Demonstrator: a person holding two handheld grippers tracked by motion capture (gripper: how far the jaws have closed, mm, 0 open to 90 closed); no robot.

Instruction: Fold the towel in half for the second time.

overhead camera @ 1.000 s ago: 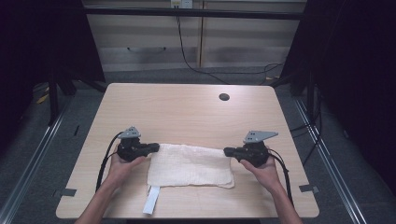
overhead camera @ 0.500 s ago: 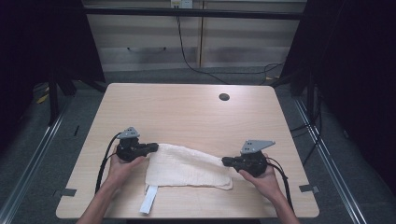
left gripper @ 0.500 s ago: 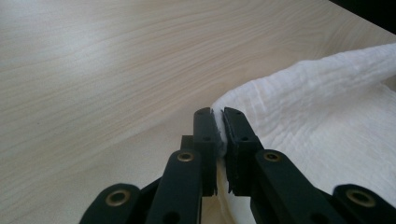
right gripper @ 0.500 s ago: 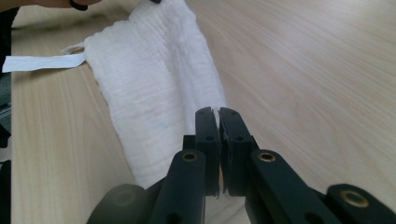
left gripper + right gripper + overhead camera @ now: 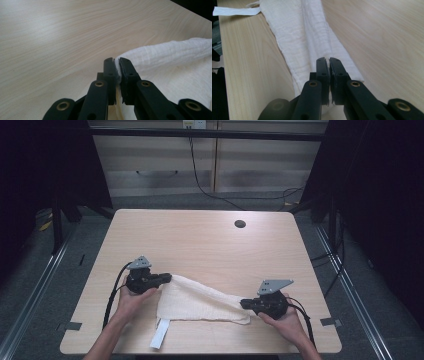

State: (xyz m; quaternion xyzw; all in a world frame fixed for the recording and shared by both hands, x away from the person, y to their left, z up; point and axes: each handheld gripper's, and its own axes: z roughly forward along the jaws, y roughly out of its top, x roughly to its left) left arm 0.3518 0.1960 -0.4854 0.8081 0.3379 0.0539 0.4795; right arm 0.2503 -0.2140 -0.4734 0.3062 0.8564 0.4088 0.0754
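Change since earlier frame: our right gripper (image 5: 250, 304) has travelled toward the near table edge, dragging its end of the cloth with it; our left gripper (image 5: 165, 279) has kept its place.
Table (image 5: 200, 240): we work on a pale wood-grain top with a small dark hole (image 5: 240, 224) near its far edge.
Cloth (image 5: 200, 301): the white cloth lies on the near half of the table, running aslant between the two grippers; a white tag (image 5: 160, 334) trails from its near left corner.
Left gripper (image 5: 117, 72): we keep its jaws clamped together on a fold at the cloth's left end, which we judge anchors that end.
Right gripper (image 5: 329, 72): its jaws are pinched shut on the narrow right end of the cloth.
Reason for hold: with both ends gripped, we judge the cloth stays taut enough to be steered or folded as one piece.
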